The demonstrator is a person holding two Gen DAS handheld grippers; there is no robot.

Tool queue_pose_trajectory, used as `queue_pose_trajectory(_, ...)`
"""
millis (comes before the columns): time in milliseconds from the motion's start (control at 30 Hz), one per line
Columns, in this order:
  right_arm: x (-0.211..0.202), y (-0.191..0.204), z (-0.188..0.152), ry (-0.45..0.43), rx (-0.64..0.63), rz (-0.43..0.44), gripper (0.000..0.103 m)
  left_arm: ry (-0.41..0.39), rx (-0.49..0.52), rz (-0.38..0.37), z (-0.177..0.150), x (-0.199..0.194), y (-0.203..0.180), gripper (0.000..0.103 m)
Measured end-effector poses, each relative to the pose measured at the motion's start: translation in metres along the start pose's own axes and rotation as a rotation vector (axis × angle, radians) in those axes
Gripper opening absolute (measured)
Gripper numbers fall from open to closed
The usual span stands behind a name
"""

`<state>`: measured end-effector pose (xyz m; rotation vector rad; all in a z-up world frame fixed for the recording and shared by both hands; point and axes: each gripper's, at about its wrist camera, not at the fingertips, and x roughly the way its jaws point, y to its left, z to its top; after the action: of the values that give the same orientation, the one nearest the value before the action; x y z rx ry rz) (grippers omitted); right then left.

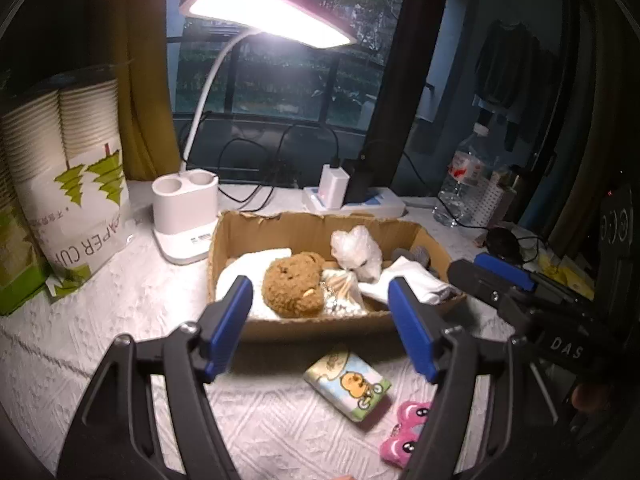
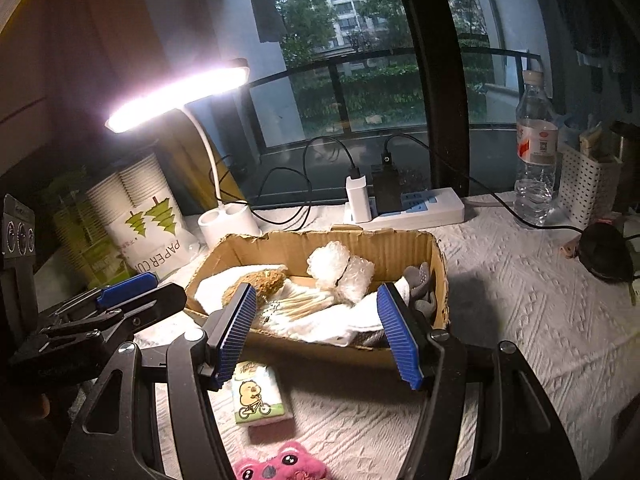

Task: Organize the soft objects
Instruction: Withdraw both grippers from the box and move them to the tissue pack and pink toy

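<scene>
Before the cardboard box point(image 1: 320, 322), both the left gripper point(image 1: 320, 326) and right gripper point(image 2: 318, 332) hold their fingers apart, empty, above a tissue pack point(image 1: 347, 386).

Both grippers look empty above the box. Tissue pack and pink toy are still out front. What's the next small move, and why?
Probably lower the right gripper onto the tissue pack. Both it and the pink toy lie on the cloth outside the box, the jaws stand open and empty, and the pack sits just below its left finger.
</scene>
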<state>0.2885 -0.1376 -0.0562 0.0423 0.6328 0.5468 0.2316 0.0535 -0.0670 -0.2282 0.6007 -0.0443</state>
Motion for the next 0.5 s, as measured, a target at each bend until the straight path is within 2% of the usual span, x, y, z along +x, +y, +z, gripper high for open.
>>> queue_pose_trajectory(500, -0.012, 0.016, -0.017, 0.011, -0.011, -0.002, 0.066, -0.003, -0.003, -0.001, -0.012, -0.011, 0.004, 0.071)
